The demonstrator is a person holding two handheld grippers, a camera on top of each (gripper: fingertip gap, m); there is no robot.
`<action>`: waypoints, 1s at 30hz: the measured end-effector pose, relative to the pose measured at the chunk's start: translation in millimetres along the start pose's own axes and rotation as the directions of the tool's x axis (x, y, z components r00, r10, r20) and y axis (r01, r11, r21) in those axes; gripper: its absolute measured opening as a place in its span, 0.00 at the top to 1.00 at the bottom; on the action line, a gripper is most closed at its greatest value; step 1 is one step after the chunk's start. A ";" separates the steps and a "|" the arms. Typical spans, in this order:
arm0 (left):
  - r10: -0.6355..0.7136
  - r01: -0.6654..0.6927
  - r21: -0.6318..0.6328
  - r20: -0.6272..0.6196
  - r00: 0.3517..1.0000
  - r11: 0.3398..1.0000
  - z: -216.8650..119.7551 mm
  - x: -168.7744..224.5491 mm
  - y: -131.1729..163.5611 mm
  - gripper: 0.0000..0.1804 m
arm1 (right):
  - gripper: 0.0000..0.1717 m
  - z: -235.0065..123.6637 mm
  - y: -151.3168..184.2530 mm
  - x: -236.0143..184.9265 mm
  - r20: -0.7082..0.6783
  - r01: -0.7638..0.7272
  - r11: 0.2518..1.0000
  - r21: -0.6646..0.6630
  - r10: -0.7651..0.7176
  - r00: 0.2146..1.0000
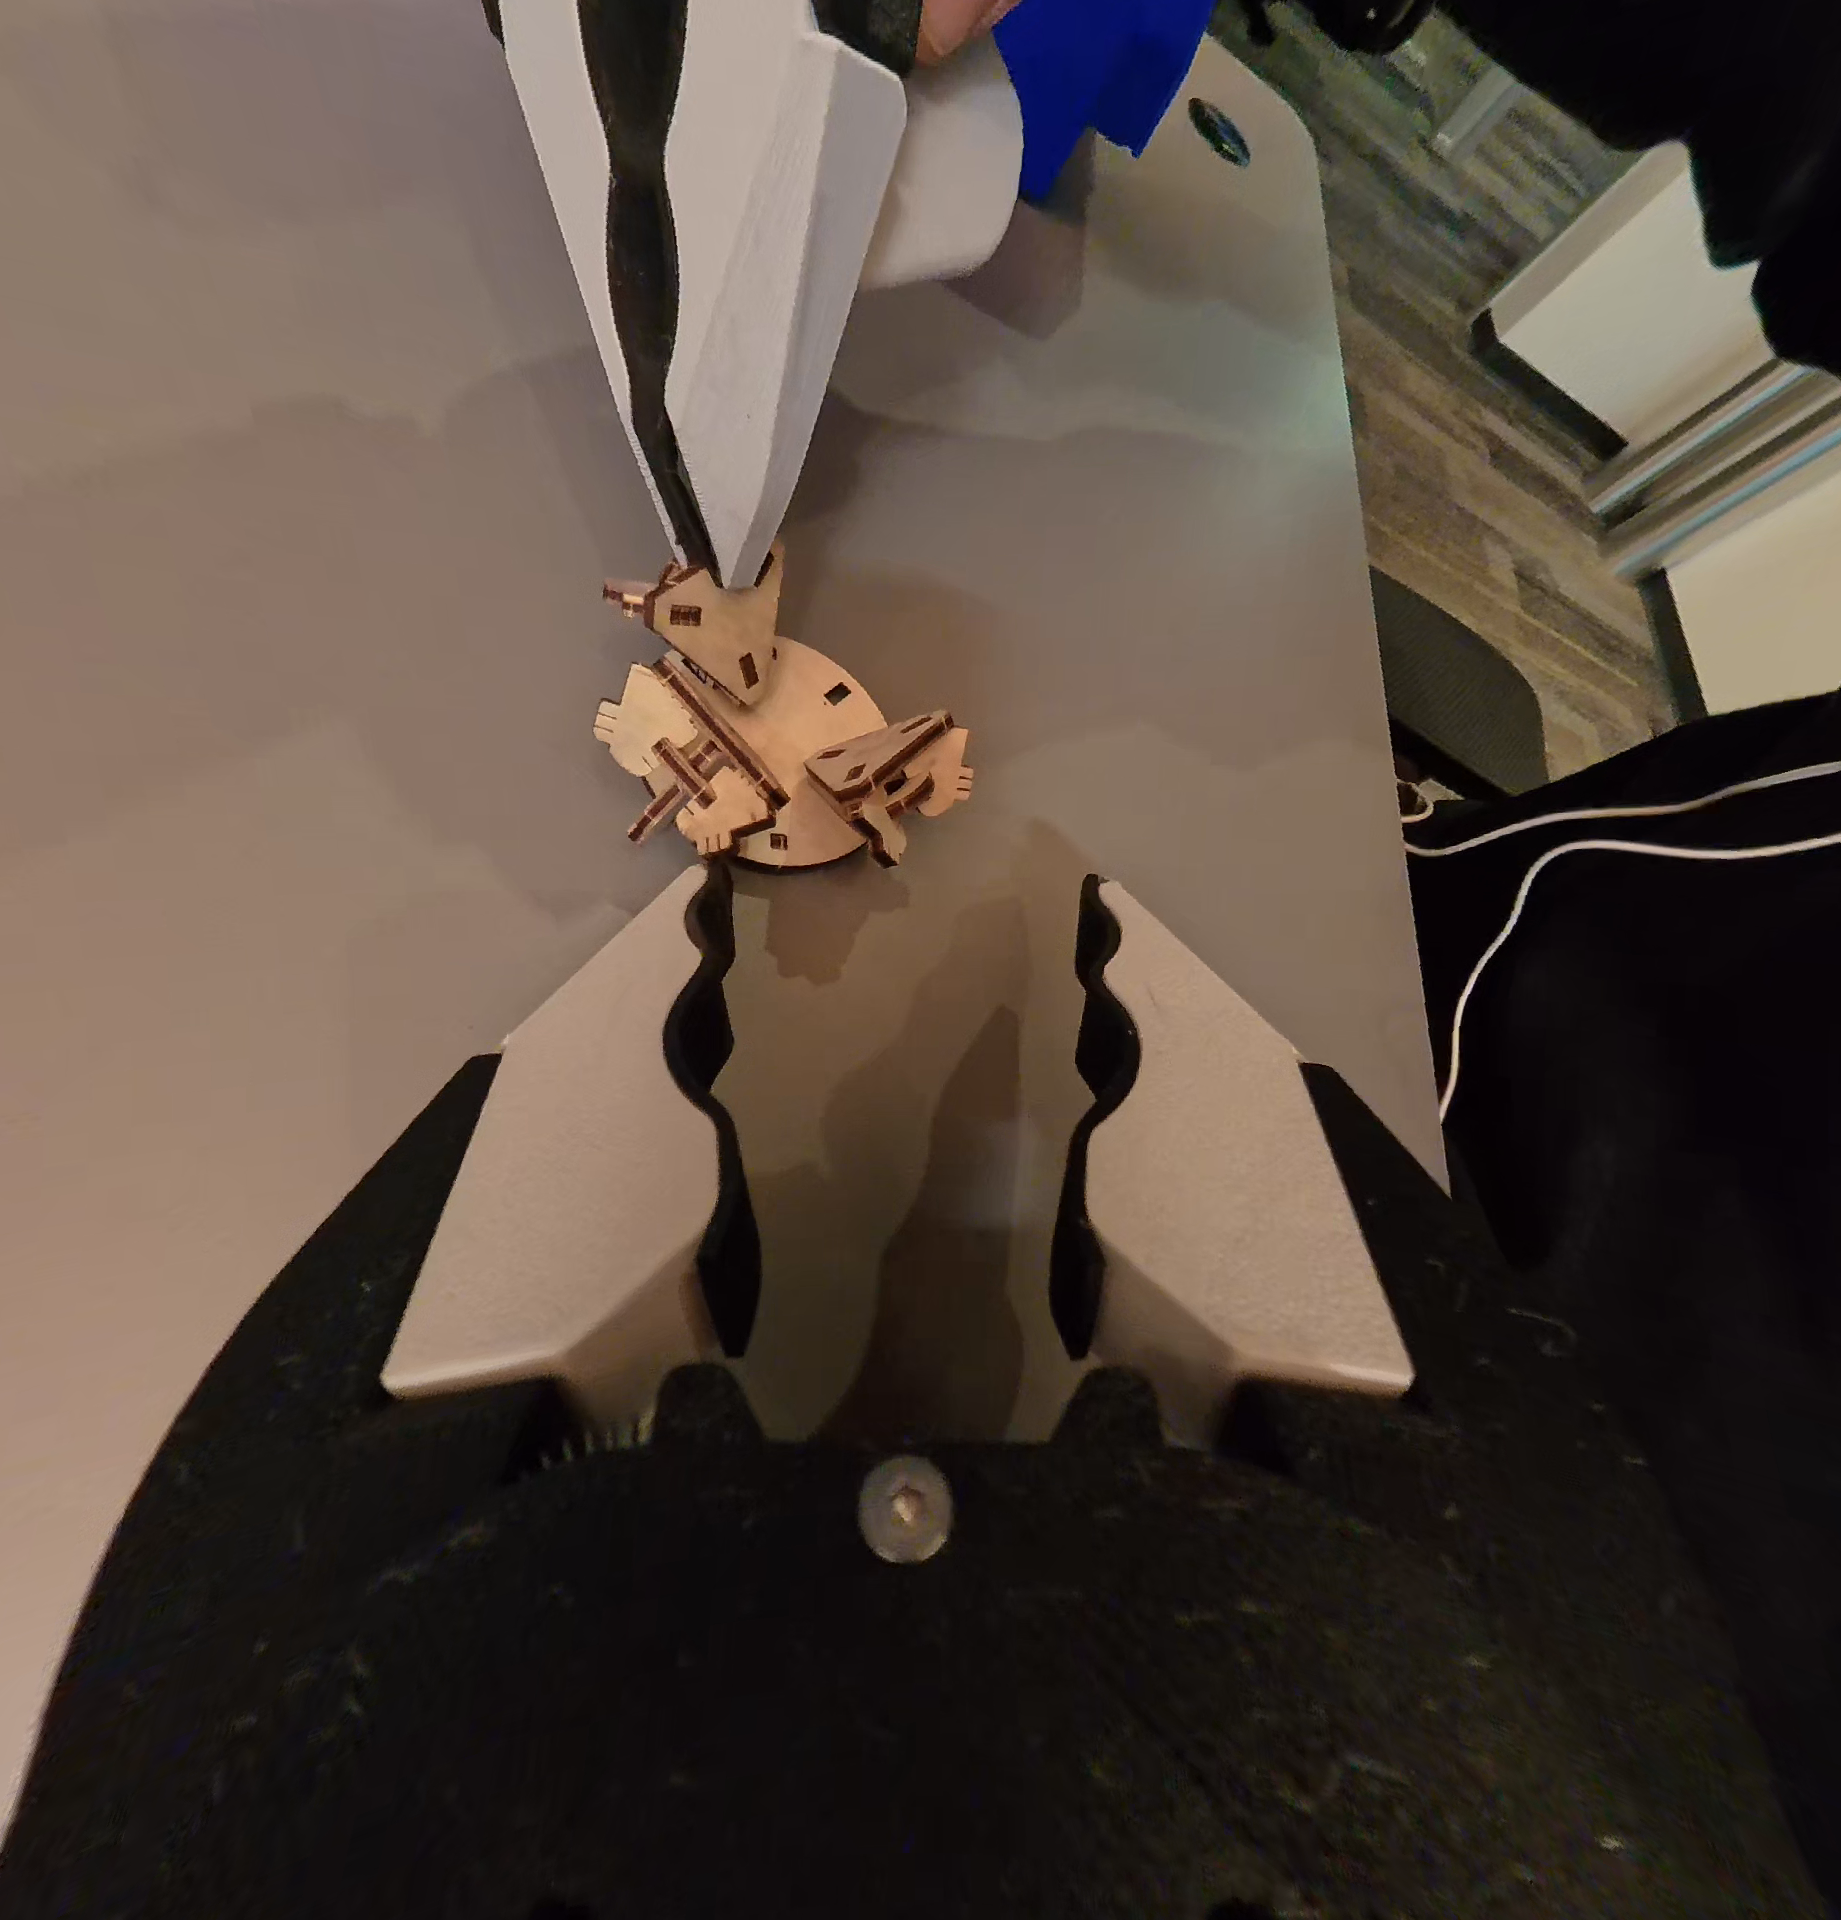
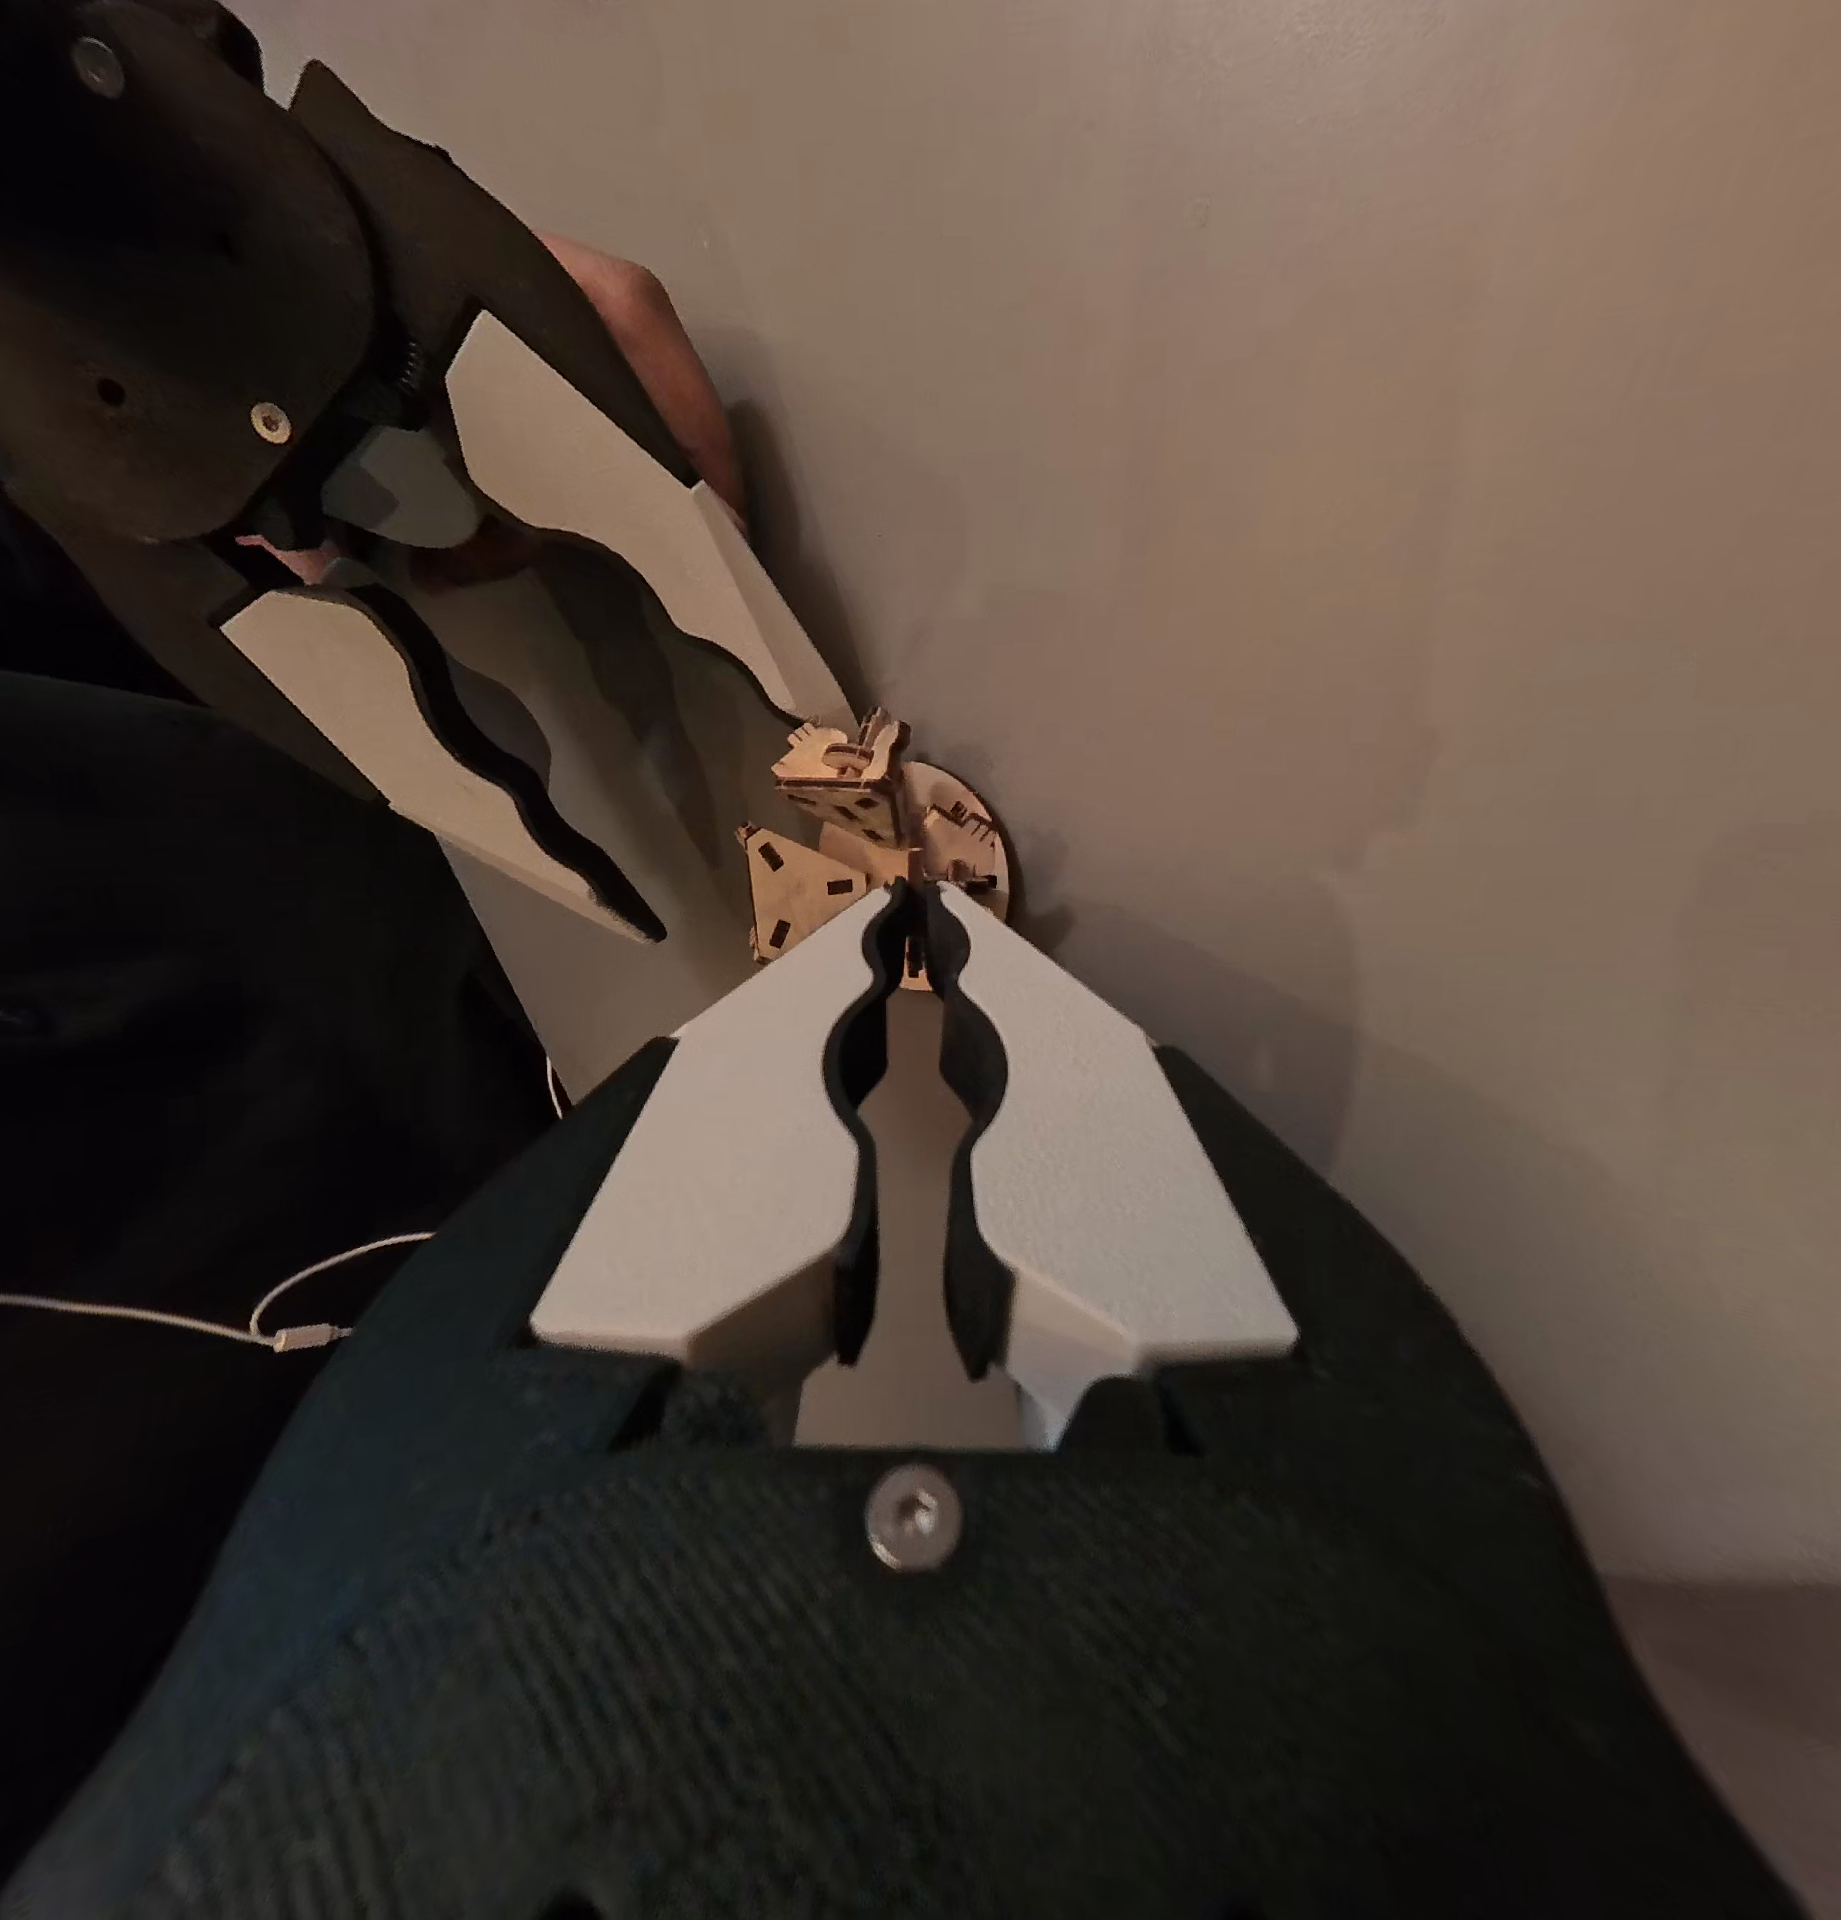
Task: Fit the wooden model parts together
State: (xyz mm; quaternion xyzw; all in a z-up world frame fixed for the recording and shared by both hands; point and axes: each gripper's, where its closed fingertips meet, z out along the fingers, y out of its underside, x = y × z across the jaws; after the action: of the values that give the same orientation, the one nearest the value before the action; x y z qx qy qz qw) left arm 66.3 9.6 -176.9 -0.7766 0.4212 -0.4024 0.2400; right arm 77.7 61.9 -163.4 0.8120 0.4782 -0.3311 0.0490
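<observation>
Two hand-held grippers meet over a pale grey bench [image 1: 272,520], with a small laser-cut plywood assembly lying between them near the bench's right edge. Beyond that edge sit a wood-look floor [image 1: 1467,343], dark clothing and a thin white cable [image 1: 1518,883].

The left gripper [image 1: 900,894], black-bodied with grey-white fingers [image 1: 583,1122] lined in wavy black pads, hovers with its fingers wide apart and nothing between them; their tips stop just short of the assembly's near rim.

The right gripper [image 2: 914,896] reaches in from the opposite side, its fingers closed together on a flat triangular plywood plate with rectangular slots [image 1: 724,623], pinching the plate's edge. The plate tilts over the far rim of the round plywood disc [image 1: 812,727] that forms the base of the assembly and lies flat on the bench.

On the disc, a long slotted plywood strip with toothed, notched pieces [image 1: 687,748] runs diagonally from the far left towards the near centre. A smaller wedge-shaped plywood cluster [image 1: 890,774] overhangs the disc's right rim, its point turned towards the centre.
</observation>
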 end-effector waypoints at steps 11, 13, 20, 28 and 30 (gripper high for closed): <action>-0.019 0.019 0.009 -0.010 1.000 1.000 -0.9 -0.9 -1.2 0.65 | 1.00 -0.8 -1.1 -2.3 0.003 0.005 0.999 0.044 -0.006 1.000; -0.004 0.004 0.000 -0.001 1.000 1.000 -0.1 -0.3 -0.2 0.65 | 1.00 -0.7 -1.8 -1.7 0.003 0.002 0.999 0.050 -0.002 1.000; 0.041 -0.044 -0.046 -0.068 0.997 0.998 6.8 18.8 7.3 0.70 | 1.00 -1.5 10.7 -5.1 0.031 -0.009 0.998 0.057 0.007 0.999; 0.053 -0.069 -0.100 -0.150 0.987 0.993 3.5 35.4 18.7 0.70 | 1.00 -2.1 30.5 -6.9 0.009 0.142 0.990 -0.029 -0.141 0.990; 0.037 -0.050 -0.087 -0.144 0.989 0.995 0.3 31.2 18.3 0.70 | 1.00 -1.9 30.4 -8.7 0.002 0.201 0.978 -0.062 -0.201 0.980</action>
State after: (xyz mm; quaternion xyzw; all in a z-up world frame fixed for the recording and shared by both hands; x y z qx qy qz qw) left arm 68.2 -26.5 -176.9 -0.7466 0.4720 -0.4319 0.1827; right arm 100.5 39.9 -164.1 0.7582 0.5680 -0.3177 0.0397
